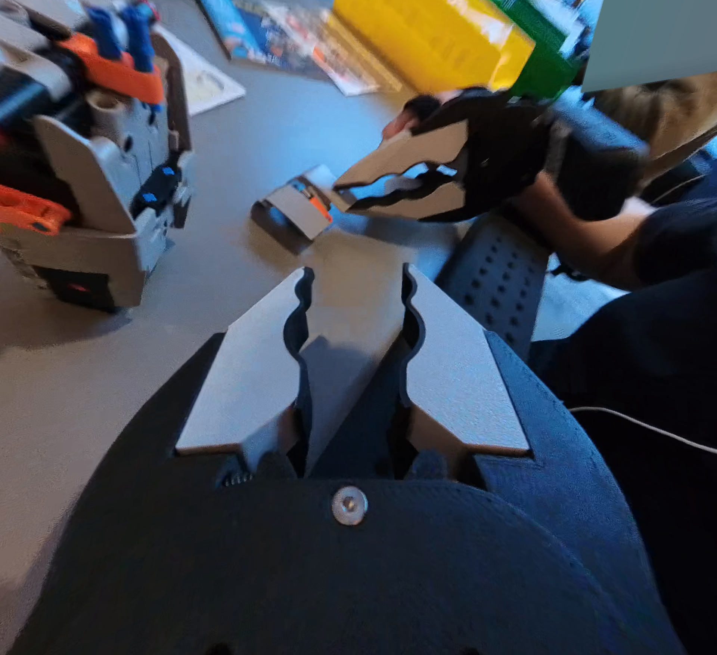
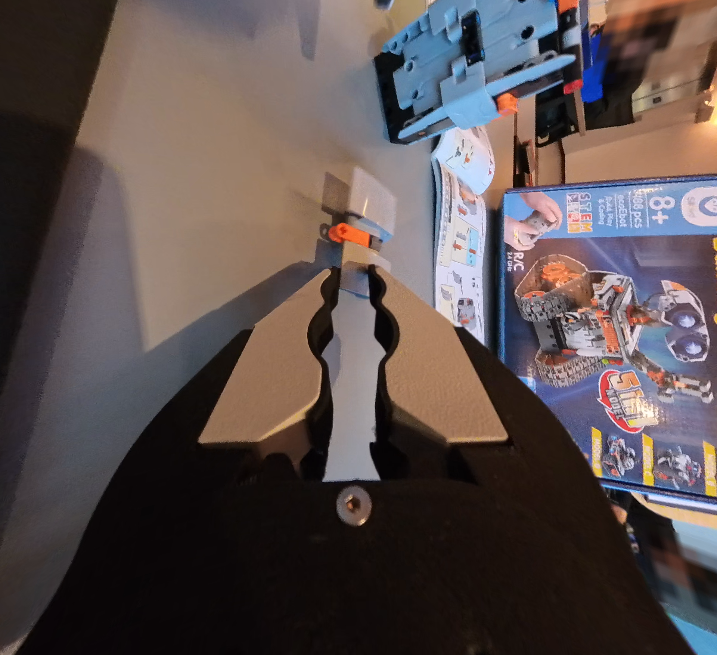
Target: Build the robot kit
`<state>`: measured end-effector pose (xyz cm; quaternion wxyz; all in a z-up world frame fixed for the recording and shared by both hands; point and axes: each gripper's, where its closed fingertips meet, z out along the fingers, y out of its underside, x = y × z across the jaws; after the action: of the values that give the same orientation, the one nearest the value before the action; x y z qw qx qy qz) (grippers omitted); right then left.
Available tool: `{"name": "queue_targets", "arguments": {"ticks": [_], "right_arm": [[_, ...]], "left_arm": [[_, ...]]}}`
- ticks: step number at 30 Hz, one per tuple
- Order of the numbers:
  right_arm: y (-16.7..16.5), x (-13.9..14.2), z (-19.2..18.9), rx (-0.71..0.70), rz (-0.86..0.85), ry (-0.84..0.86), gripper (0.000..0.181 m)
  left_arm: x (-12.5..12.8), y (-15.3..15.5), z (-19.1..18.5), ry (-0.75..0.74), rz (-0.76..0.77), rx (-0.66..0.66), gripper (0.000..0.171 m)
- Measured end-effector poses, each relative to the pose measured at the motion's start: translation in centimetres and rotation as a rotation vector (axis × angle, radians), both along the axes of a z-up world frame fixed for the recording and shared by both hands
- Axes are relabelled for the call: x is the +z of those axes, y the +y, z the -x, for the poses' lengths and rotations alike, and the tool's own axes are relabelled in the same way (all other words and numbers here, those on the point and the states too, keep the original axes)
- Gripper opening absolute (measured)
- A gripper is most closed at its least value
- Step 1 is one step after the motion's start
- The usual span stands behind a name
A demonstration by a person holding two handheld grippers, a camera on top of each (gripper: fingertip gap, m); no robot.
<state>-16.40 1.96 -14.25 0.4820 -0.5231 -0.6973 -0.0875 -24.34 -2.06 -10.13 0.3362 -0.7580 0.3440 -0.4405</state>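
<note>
The left gripper (image 1: 355,279) hangs low over the grey table (image 1: 240,155), its jaws well apart with only bare tabletop between them. Just beyond its tips lies a small brick part (image 1: 295,209) — flat grey panels joined at an angle, with a short orange pin and a bit of blue at the joint, dark underneath. The right gripper (image 1: 341,195) reaches in from the right side, held in a black-gloved hand (image 1: 504,155), and its tips meet the near edge of the part. In the right wrist view the right gripper's jaws stand narrowly apart, closed in on a grey tab of the part (image 2: 355,244); the pads look to touch the tab on both sides, though how firmly they clamp it cannot be told. The orange pin (image 2: 347,233) sticks out sideways just past the tips, and the pale square panel lies flat on the table beyond it. Farther left in the left wrist view stands a bigger model (image 1: 97,170) of grey, black, orange and blue bricks, well apart from the part. Behind it lie an open booklet (image 2: 461,248) and a blue box (image 2: 620,325) — and at the back, a yellow bin (image 1: 419,15) beside a green one (image 1: 543,50).
</note>
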Motion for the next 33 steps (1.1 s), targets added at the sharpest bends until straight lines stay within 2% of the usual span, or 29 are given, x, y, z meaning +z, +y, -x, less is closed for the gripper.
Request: {"name": "queue_targets", "arguments": {"ticks": [1, 4, 7, 9, 11, 12, 14, 15, 17, 21, 25, 30, 33], "right_arm": [[0.0, 0.0, 0.1, -0.001, -0.008, 0.005, 0.015], [0.2, -0.3, 0.2, -0.025, -0.005, -0.002, 0.016], [0.3, 0.1, -0.1, -0.048, 0.052, 0.05, 0.026], [0.7, 0.2, -1.4, -0.118, 0.126, 0.089, 0.034], [0.4, -0.6, -3.0, -0.232, 0.336, 0.161, 0.04], [0.1, -0.9, -3.6, -0.309, 0.505, 0.24, 0.044], [-1.6, -0.8, -3.3, -0.386, 0.899, 0.421, 0.064], [-1.4, -0.4, -3.2, -0.439, 1.028, 0.515, 0.064], [-0.7, 0.0, -3.2, -0.514, 1.194, 0.635, 0.059], [0.7, -0.8, -3.2, -0.613, 1.338, 0.677, 0.042], [1.2, -0.9, -1.8, -0.57, 1.428, 0.684, 0.036], [2.0, -1.0, -0.8, -0.557, 1.492, 0.699, 0.03], [1.2, -0.7, 0.1, -0.483, 1.55, 0.711, 0.011]], "left_arm": [[-0.7, 0.0, -0.1, 0.059, -0.012, 0.007, 0.048], [-1.7, -0.3, -0.3, 0.152, -0.036, 0.001, 0.046], [-2.1, -1.0, -0.6, 0.165, -0.003, -0.003, 0.044], [-2.3, -1.2, -0.5, 0.175, 0.009, 0.009, 0.042], [-2.4, -1.1, -0.3, 0.179, 0.009, 0.036, 0.04], [-2.4, -0.9, -0.2, 0.181, 0.008, 0.05, 0.039], [-2.5, -0.5, -0.3, 0.188, 0.006, 0.074, 0.039], [-2.6, -0.3, -0.6, 0.194, 0.005, 0.08, 0.04], [-2.9, 0.1, -1.1, 0.217, -0.001, 0.098, 0.042], [-3.6, 1.1, -2.2, 0.278, -0.008, 0.142, 0.042], [-3.3, 2.0, -3.7, 0.225, 0.058, 0.174, 0.042], [-4.3, 2.9, -4.1, 0.294, 0.053, 0.187, 0.039], [-4.9, 2.3, -4.5, 0.301, 0.097, 0.139, 0.03]]}}
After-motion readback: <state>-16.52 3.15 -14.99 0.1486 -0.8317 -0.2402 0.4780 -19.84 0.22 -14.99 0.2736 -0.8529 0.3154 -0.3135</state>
